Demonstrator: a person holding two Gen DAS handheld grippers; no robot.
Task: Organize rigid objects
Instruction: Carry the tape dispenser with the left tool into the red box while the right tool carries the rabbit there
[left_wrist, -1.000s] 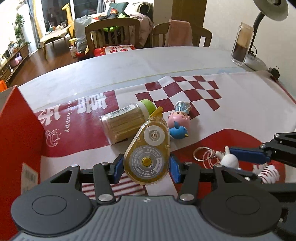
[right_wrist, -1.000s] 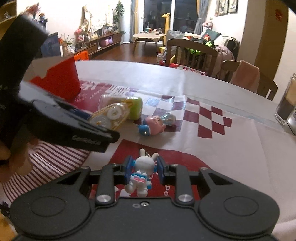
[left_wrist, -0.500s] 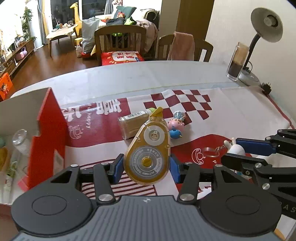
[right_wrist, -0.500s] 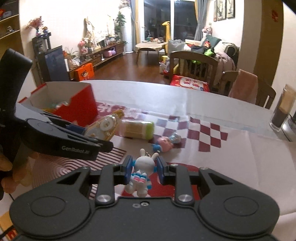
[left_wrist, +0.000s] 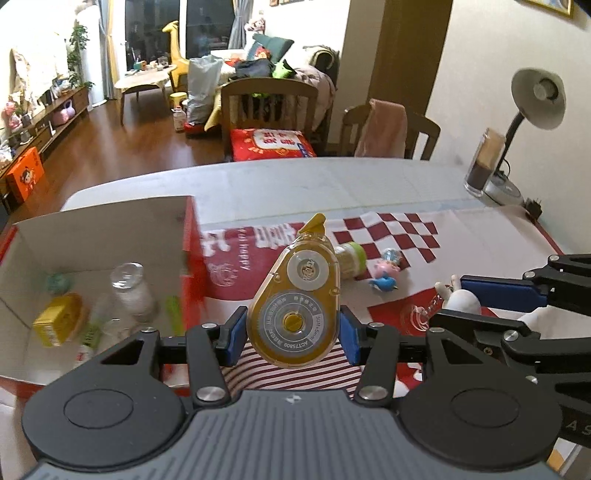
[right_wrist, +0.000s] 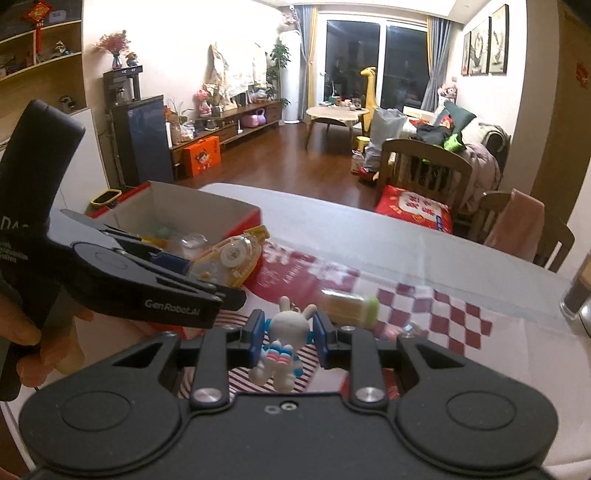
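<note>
While the left tool (left_wrist: 293, 328) pinches a translucent amber teardrop tape dispenser (left_wrist: 294, 302), the right tool (right_wrist: 289, 338) clamps a glossy white rabbit figurine (right_wrist: 286, 345).

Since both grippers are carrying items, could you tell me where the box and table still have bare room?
The cardboard box is bare along its far wall; its near part is crowded by the glass jar and yellow packet. The table beyond the checkered cloth is bare. Around the toothpick jar is crowded.

A home's living-dining room: dining table (left_wrist: 332, 184), wooden chairs (left_wrist: 269, 99), sofa (right_wrist: 476, 136), TV cabinet (right_wrist: 236, 125).
</note>
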